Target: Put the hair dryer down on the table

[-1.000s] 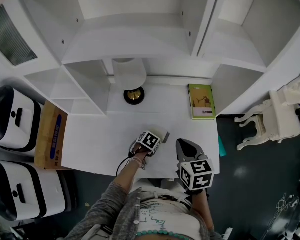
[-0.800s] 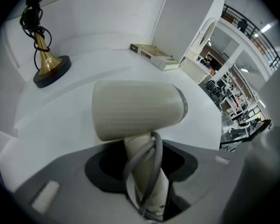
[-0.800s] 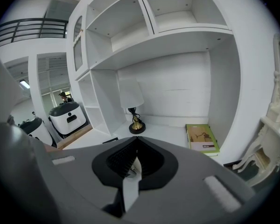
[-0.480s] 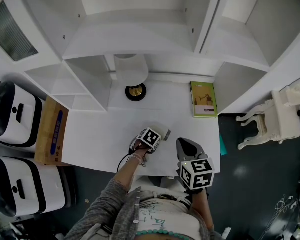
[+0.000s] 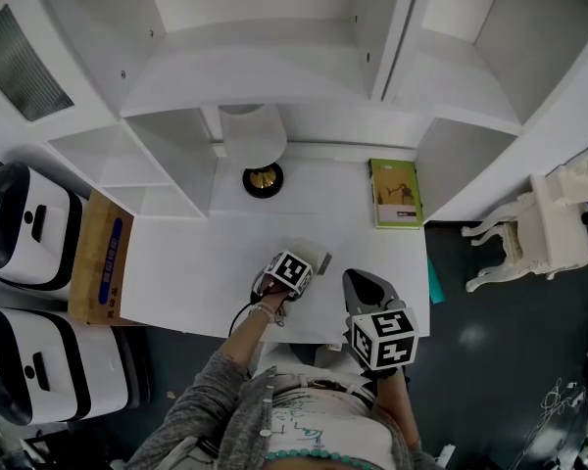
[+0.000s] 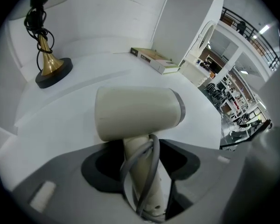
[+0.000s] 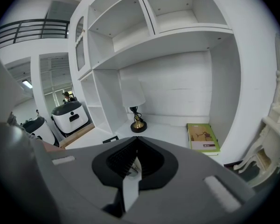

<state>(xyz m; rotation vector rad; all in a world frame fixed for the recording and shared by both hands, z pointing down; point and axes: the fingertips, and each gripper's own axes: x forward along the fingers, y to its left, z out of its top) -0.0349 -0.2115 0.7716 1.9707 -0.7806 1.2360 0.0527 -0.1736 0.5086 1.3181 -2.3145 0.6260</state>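
Over table (image 5: 186, 262), hair dryer (image 6: 136, 111) (left gripper (image 6: 141, 161))

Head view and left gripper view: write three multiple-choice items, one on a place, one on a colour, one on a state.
1. The green book lies: A) on the table, back right; B) on the cardboard box; C) on the floor.
2. The lamp has a stem that is: A) red; B) brass; C) blue.
3. The left gripper is: A) open and empty; B) shut on the book; C) shut on the hair dryer.
Key: 1 A, the book rests on the white tabletop; 2 B, the stem shines golden; 3 C, the jaws clamp the dryer's handle.
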